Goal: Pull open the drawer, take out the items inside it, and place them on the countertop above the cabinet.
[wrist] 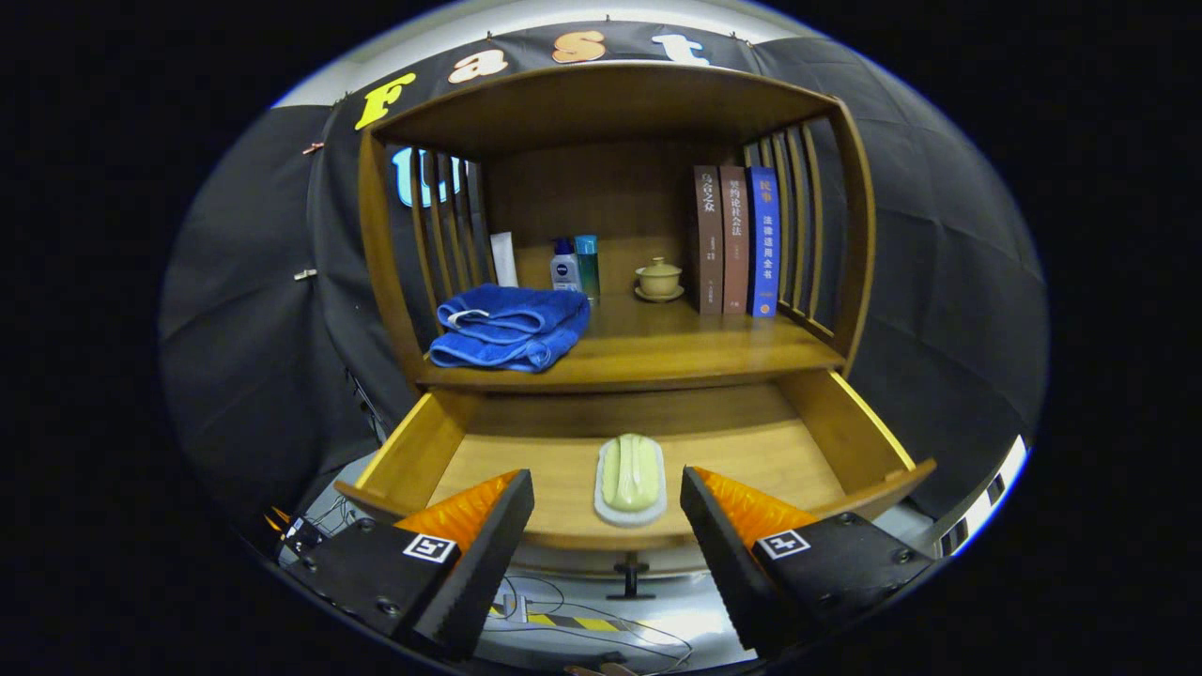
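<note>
The drawer (639, 451) stands pulled out, and the soap on its dish (630, 477) lies near the drawer's front edge, midway between its side walls. The tool (607, 526) hangs released, fingers spread wide, just short of the front edge with the soap ahead between them. Risks as I judge them: a finger catching the drawer front on the way down, or the soap slipping off its dish when pinched. The towel (512, 327) crowds the table's front left corner, so set down toward the right
</note>
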